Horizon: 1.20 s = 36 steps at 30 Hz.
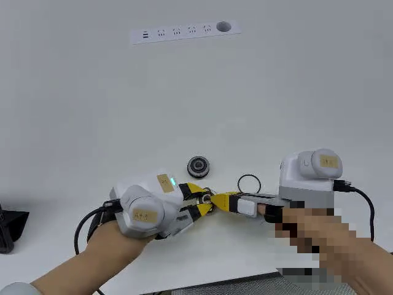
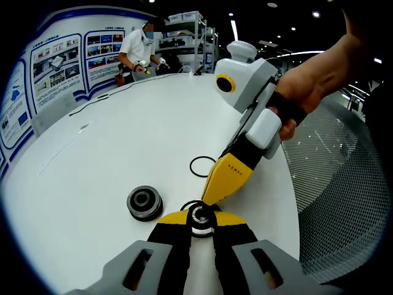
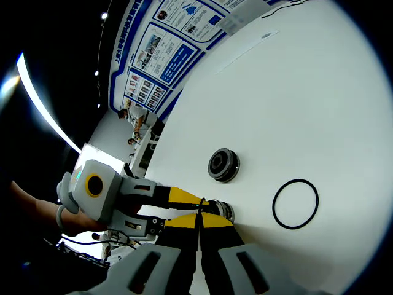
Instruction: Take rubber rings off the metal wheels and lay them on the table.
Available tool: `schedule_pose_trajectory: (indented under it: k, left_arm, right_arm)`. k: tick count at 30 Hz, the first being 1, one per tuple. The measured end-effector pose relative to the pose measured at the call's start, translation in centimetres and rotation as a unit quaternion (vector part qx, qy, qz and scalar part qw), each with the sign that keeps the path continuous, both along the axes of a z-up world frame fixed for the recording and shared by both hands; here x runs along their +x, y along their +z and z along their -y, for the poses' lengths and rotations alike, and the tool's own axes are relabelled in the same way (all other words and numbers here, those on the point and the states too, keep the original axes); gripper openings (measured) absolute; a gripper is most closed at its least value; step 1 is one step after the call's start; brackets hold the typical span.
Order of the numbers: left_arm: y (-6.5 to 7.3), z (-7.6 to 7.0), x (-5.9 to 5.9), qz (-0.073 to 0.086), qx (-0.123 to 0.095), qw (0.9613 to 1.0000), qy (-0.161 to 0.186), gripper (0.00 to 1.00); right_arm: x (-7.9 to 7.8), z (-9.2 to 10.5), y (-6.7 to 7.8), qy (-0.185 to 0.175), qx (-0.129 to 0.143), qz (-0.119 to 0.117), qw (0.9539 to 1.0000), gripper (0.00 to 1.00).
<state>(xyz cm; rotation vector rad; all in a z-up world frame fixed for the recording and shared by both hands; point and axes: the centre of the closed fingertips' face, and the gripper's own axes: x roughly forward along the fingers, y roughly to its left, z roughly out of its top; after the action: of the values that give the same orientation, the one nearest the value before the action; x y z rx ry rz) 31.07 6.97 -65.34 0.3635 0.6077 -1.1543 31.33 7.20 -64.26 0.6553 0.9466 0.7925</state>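
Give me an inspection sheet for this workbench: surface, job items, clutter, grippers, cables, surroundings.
Surface: white table, smooth.
Job's things: free metal wheel lying on the table; second wheel clamped; loose rubber ring lying flat; second ring partly off the second wheel.
Clutter: power strip; black object at the table edge.
Grippers: left gripper shut on the second wheel; right gripper shut, seemingly pinching the second ring.
Cables: black cable from the left gripper; another cable from the right.
Surroundings: poster wall, shelving, a person far off.
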Motion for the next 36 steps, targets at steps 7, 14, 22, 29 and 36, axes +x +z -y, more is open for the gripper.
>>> schedule_pose_trajectory:
  k: [7,14,22,29,36]
  left_arm:
    - [0.0,0.0,0.0,0.001,0.000,1.0000,-0.001,0.14]
    - [0.0,0.0,0.0,0.003,0.003,1.0000,-0.005,0.14]
    - [0.3,0.1,-0.1,0.011,0.004,0.9999,-0.013,0.15]
    - [0.4,-0.1,-0.2,0.015,0.002,0.9998,-0.014,0.19]
    - [0.5,-0.6,-0.1,0.020,0.002,0.9998,-0.009,0.24]
  right_arm:
    - [0.2,0.3,-0.1,-0.007,-0.005,-0.001,1.0000,0.02]
    - [0.0,0.7,-0.7,-0.010,-0.017,-0.006,0.9998,0.02]
    - [0.0,1.0,-1.0,-0.013,-0.023,-0.009,0.9996,0.02]
    - [-0.2,1.1,-1.2,-0.012,-0.025,-0.012,0.9995,0.02]
    - [-0.2,1.0,-1.0,-0.011,-0.023,-0.011,0.9996,0.02]
